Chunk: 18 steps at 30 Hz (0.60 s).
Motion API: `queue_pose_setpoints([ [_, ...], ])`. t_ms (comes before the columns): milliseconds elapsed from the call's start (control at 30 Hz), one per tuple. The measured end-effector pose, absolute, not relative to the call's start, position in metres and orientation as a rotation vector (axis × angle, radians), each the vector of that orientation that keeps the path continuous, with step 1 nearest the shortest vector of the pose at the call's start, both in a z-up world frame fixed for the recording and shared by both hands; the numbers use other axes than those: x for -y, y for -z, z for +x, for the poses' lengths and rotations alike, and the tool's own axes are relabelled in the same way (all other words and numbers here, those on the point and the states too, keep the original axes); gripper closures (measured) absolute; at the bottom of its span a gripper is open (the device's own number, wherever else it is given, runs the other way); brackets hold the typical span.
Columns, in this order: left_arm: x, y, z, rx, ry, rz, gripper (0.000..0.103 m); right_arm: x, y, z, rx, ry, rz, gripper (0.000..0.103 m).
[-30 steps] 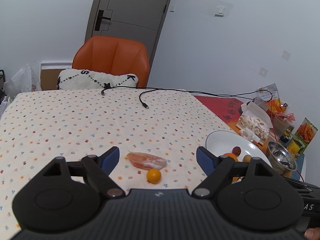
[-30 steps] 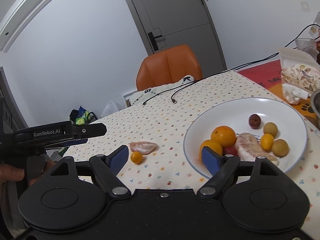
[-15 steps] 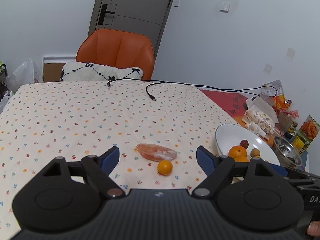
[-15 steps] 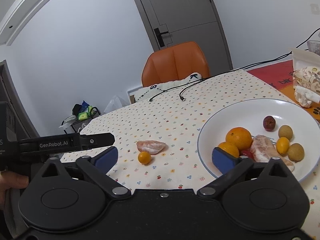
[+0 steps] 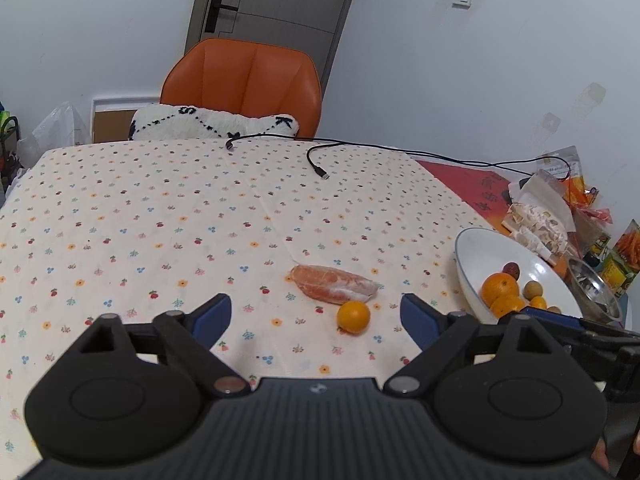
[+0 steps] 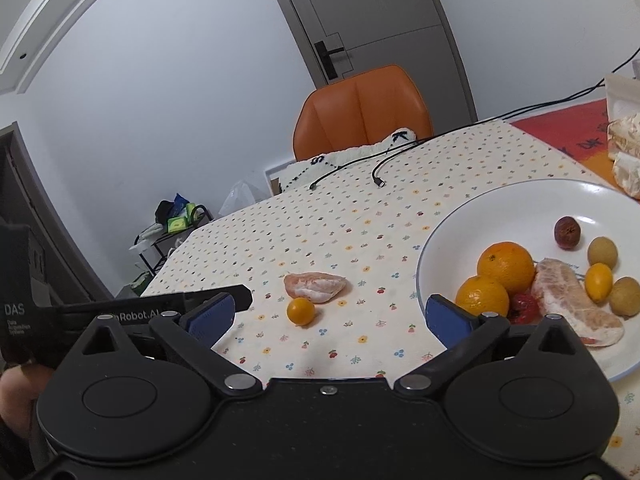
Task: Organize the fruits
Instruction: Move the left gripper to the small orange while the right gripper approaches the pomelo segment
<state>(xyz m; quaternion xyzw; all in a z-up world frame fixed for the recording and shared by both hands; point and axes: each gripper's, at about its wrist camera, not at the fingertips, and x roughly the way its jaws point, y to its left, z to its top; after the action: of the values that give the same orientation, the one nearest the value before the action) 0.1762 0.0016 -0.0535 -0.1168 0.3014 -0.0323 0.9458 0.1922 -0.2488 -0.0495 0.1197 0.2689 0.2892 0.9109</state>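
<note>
Lying crosswise, the pomelo segment [image 5: 334, 289] tapers rightward toward the plate [image 5: 476, 244]; both grippers' jaws gape, empty.

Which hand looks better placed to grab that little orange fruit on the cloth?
Left, probably. The small orange fruit lies between the open left tool's fingers, close ahead; the right tool fronts the plate.

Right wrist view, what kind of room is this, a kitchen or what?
Probably a home dining area rather than a kitchen: a table under a flowered cloth, an orange chair with a cushion pulled up to it, and a plate of fruit, with an interior door behind.
</note>
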Motion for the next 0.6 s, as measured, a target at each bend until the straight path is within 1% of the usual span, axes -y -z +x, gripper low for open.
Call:
queue_pose_setpoints([
  [433, 0.013, 0.066, 0.19, -0.619, 0.099, -0.192, 0.012, 0.251, 0.053, 0.208, -0.571, -0.603, 0.273, 0.0],
  [600, 0.017, 0.068, 0.197, -0.62, 0.108, -0.193, 0.014, 0.252, 0.053, 0.213, -0.565, -0.593, 0.261, 0.0],
])
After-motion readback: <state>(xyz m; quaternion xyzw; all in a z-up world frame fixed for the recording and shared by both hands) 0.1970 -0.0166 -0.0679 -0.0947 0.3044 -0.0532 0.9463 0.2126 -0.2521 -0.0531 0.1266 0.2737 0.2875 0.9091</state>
